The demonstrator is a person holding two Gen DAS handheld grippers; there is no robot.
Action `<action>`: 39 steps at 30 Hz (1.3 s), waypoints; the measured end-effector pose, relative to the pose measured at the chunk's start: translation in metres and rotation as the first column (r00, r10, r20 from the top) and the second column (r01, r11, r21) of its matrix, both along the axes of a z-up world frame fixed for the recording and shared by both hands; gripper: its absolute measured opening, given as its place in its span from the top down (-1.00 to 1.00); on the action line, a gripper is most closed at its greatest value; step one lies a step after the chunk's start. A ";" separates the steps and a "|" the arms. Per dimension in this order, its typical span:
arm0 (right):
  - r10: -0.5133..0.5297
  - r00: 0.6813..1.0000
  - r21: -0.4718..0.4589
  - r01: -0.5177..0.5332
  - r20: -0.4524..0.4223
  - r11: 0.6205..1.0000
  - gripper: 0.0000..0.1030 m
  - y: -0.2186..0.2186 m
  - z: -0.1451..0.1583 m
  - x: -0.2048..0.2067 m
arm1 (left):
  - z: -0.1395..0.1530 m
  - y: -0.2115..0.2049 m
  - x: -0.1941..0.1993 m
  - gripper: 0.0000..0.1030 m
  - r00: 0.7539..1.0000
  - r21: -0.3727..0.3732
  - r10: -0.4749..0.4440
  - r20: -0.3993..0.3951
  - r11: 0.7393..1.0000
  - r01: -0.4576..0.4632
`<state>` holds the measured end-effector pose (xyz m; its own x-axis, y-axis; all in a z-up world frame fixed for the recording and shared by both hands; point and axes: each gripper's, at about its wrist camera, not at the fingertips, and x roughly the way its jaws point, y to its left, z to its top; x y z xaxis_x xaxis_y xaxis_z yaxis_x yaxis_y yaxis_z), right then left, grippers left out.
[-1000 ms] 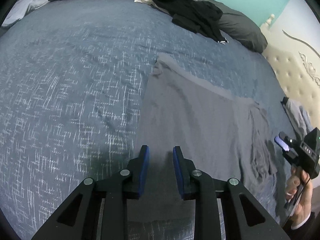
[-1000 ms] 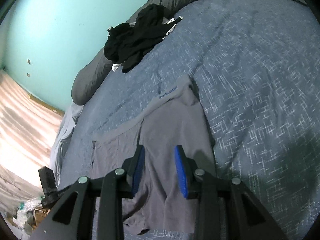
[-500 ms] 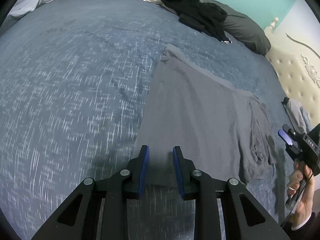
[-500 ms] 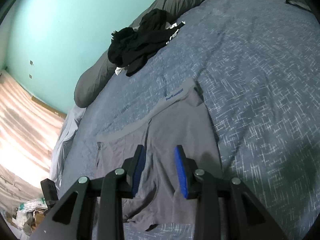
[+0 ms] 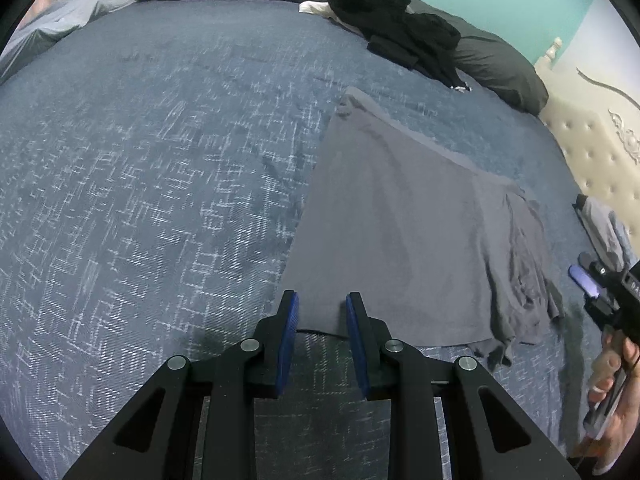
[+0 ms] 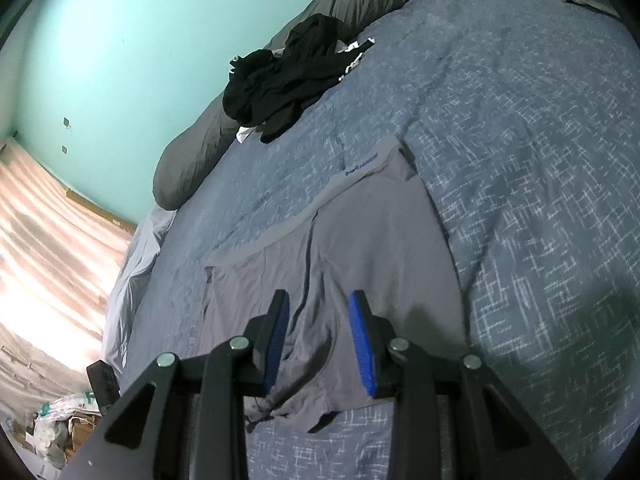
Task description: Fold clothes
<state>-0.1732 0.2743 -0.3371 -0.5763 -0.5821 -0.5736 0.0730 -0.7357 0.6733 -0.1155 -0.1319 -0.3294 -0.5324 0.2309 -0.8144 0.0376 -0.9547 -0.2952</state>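
While both claws hang over the bed, a pair of grey shorts (image 5: 404, 240) lies spread out on the blue bedspread (image 5: 160, 200). The shorts look soft and thin, like stretchy underwear cloth, and the left side is smooth and flat. The right side (image 5: 524, 280) is bunched up with wrinkles and a ragged edge at the bottom. A lighter grey band (image 6: 320, 208) runs along the top of the shorts, and it has small blue writing (image 6: 362, 167) on it that is too tiny to read. That band is at the far end, toward the pillows, and the leg ends are at the near end, by the claws. The bedspread is rough looking, with many little white crisscross lines on dark blue. The left claw (image 5: 322, 312) is partly open with nothing between its blue pads (image 5: 289, 340), and it sits just over the near left corner of the shorts. The right claw (image 6: 320, 320) is partly open too, holding nothing, and it sits above the wrinkly leg. In the left camera view a hand (image 5: 612, 396) holds the right claw's handle at the edge. A heap of black clothes (image 5: 396, 28) rests on long dark grey pillows (image 5: 500, 64) at the far side of the bed. A cream padded headboard (image 5: 600, 160) with buttons stands to the right, and the wall (image 6: 140, 40) is light green.
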 end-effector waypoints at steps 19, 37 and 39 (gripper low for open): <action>0.046 0.998 0.002 -0.046 0.033 0.999 0.40 -0.014 -0.018 -0.020 | -0.010 0.015 -0.007 0.81 0.999 -0.018 -0.046 0.003 0.999 0.046; 0.034 0.998 -0.011 -0.034 0.059 0.999 0.40 -0.014 -0.028 -0.025 | 0.003 -0.008 -0.002 0.95 0.999 0.040 0.003 -0.043 0.999 -0.001; 0.031 0.998 -0.011 -0.030 0.058 0.999 0.40 -0.014 -0.028 -0.025 | 0.004 -0.013 -0.002 0.95 0.999 0.052 0.018 -0.045 0.999 -0.015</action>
